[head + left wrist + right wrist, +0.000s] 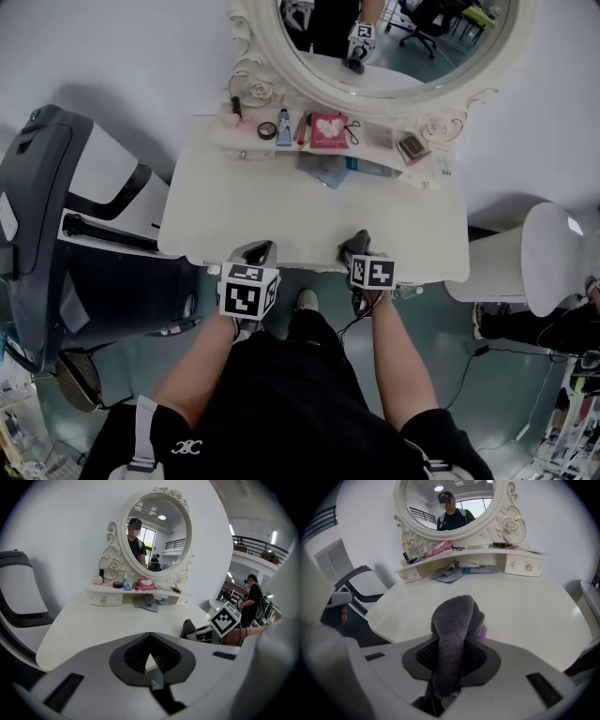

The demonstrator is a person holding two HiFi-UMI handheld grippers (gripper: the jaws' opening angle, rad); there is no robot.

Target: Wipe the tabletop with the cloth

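A grey terry cloth (pixel 457 620) is bunched between the jaws of my right gripper (pixel 451 660), which is shut on it. The cloth's top bulges out above the jaws. In the head view this gripper (pixel 356 249) hangs over the near edge of the white dressing table (pixel 309 216), right of centre, with the cloth (pixel 357 241) at its tip. My left gripper (pixel 258 253) sits at the same near edge, left of centre. Its jaws (pixel 150 660) are shut with nothing between them. Bare white tabletop (pixel 93 625) lies ahead of both grippers.
An oval mirror (pixel 394 37) stands at the back above a small shelf holding a red booklet (pixel 329 130), a blue tube (pixel 284 127) and other small items. Bluish papers (pixel 333 171) lie below it. A dark chair (pixel 56 234) stands left, a white stool (pixel 558 258) right.
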